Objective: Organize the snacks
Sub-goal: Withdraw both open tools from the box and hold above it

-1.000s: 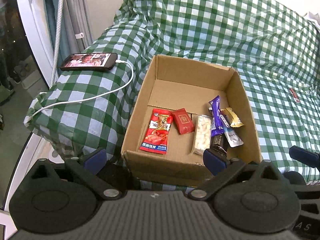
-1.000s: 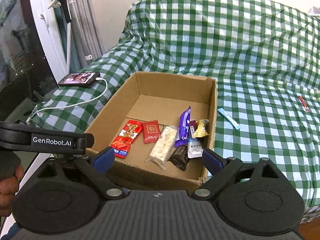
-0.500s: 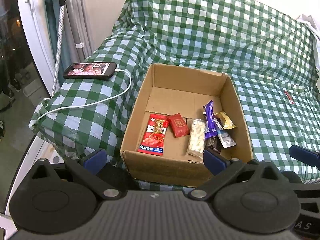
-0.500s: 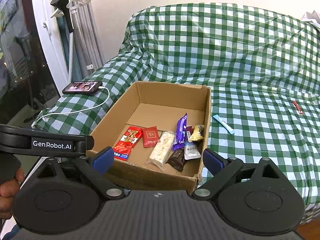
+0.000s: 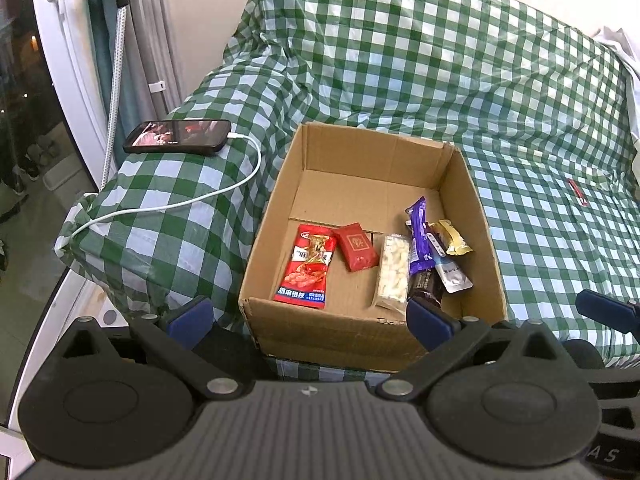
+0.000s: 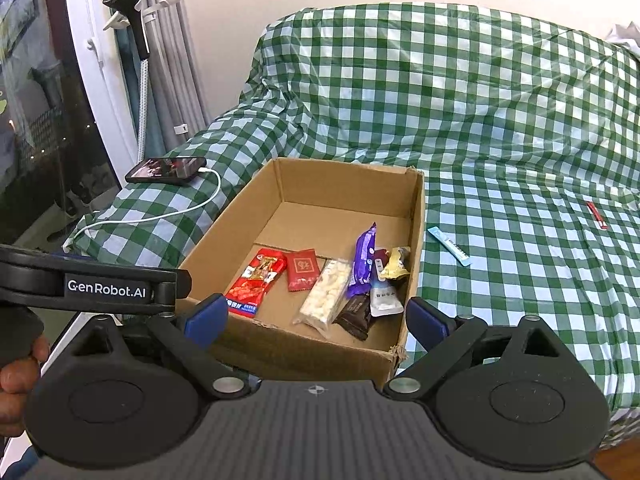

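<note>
Green-checked cover (image 6: 480,120) over sofa, cardboard box (image 5: 488,240) on seat. We hold left claw (image 5: 308,316) and right claw (image 6: 316,316) spread wide, both empty, above box's near edge. Inside box, along near end: red packet (image 5: 307,266), small red sachet (image 5: 357,247), white bar (image 5: 393,270), purple wrapper (image 5: 419,240). Blue stick (image 6: 448,246) and red stick (image 6: 596,215) lie outside on cover. Phone (image 5: 178,137) charging on armrest.
</note>
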Available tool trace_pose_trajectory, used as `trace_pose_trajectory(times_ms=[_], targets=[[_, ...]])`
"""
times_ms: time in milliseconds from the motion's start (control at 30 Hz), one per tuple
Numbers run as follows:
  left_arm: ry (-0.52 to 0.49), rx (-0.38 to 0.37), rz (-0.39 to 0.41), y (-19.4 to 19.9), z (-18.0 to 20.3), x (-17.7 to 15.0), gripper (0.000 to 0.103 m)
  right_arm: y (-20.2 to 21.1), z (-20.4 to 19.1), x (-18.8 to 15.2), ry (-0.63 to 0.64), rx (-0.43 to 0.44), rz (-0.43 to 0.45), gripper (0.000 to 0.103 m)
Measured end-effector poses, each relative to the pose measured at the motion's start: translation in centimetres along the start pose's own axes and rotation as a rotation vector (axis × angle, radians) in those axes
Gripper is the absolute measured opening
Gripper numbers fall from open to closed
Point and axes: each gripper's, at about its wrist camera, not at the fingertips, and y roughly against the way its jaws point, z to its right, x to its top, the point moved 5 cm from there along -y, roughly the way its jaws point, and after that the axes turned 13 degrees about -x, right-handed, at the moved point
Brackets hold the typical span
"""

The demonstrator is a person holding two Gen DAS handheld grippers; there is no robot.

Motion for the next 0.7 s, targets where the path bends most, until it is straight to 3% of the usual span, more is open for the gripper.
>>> trace_pose_trajectory(times_ms=[700], targets=[[0.003, -0.001, -0.006, -0.26, -0.23, 0.05, 0.103, -0.19, -0.18, -0.12, 0.004, -0.001, -0.006, 0.096]])
